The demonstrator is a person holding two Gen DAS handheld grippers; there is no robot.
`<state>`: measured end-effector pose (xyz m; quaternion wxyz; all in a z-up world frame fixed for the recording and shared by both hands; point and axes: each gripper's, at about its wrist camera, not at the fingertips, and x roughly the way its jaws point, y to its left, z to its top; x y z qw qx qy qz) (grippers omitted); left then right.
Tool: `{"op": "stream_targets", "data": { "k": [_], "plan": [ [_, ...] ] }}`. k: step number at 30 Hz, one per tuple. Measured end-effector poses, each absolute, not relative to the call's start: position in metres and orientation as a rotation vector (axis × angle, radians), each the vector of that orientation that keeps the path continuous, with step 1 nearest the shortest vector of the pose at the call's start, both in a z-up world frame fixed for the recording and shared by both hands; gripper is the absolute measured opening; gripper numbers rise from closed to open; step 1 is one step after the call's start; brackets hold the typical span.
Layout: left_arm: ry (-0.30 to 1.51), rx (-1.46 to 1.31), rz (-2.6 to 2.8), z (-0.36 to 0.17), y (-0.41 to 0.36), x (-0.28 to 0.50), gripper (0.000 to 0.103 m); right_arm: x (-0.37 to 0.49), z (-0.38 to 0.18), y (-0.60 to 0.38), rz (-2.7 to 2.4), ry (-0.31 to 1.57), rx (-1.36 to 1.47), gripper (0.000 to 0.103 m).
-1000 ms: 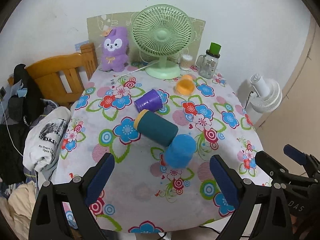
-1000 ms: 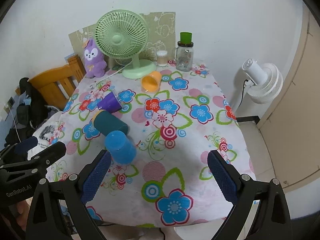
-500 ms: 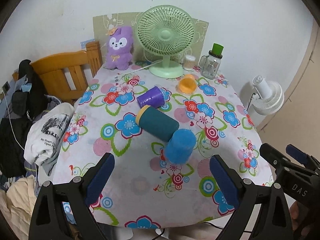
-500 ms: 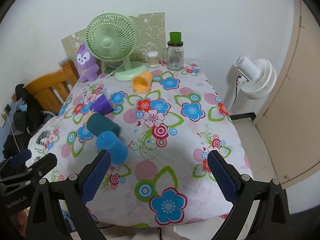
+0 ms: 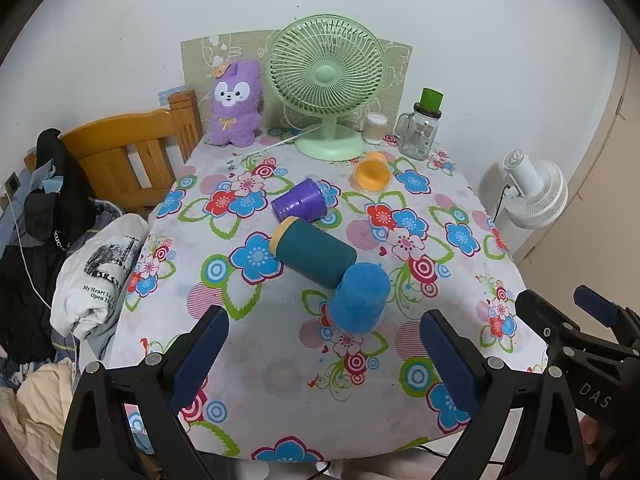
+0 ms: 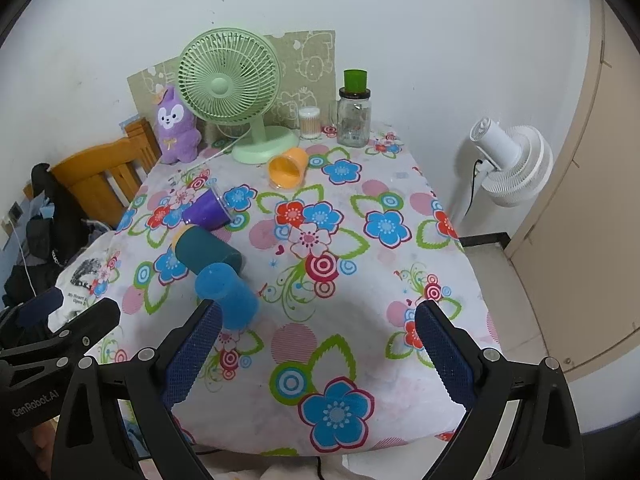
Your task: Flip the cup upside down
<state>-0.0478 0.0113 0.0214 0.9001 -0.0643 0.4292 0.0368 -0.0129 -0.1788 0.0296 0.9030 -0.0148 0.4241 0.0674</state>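
Several cups lie on their sides on the flowered table (image 5: 256, 344): a light blue cup (image 5: 359, 298) (image 6: 229, 294) nearest me, a dark teal cup with a yellow rim (image 5: 312, 251) (image 6: 208, 250) touching it, a purple cup (image 5: 301, 202) (image 6: 208, 210) behind, and an orange cup (image 5: 372, 172) (image 6: 287, 168) near the fan. My left gripper (image 5: 324, 360) is open and empty above the table's near edge, short of the blue cup. My right gripper (image 6: 316, 356) is open and empty, the blue cup just beyond its left finger (image 6: 192, 354).
A green desk fan (image 5: 326, 88), a purple plush toy (image 5: 236, 106), a glass jar with a green lid (image 5: 424, 128) and a small white container (image 5: 376, 127) stand at the back. A wooden chair (image 5: 132, 160) with clothes is left; a white floor fan (image 5: 534, 194) is right.
Both grippers have pulled back and up from the table, so the cups look smaller and farther. The cups have not moved. Both jaws stay open.
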Motion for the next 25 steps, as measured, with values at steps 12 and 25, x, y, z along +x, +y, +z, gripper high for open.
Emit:
{"op": "stream_targets", "data": {
  "k": [12,25],
  "plan": [
    [0.872,-0.12,0.076,0.023,0.0063,-0.0461,0.099,-0.0129,0.0313,-0.1786,0.14,0.87,-0.035,0.098],
    [0.87,-0.118,0.088,0.025,0.0101,-0.0461,0.102,-0.0098,0.0334,-0.1755,0.152,0.872,-0.04,0.098]
  ]
}}
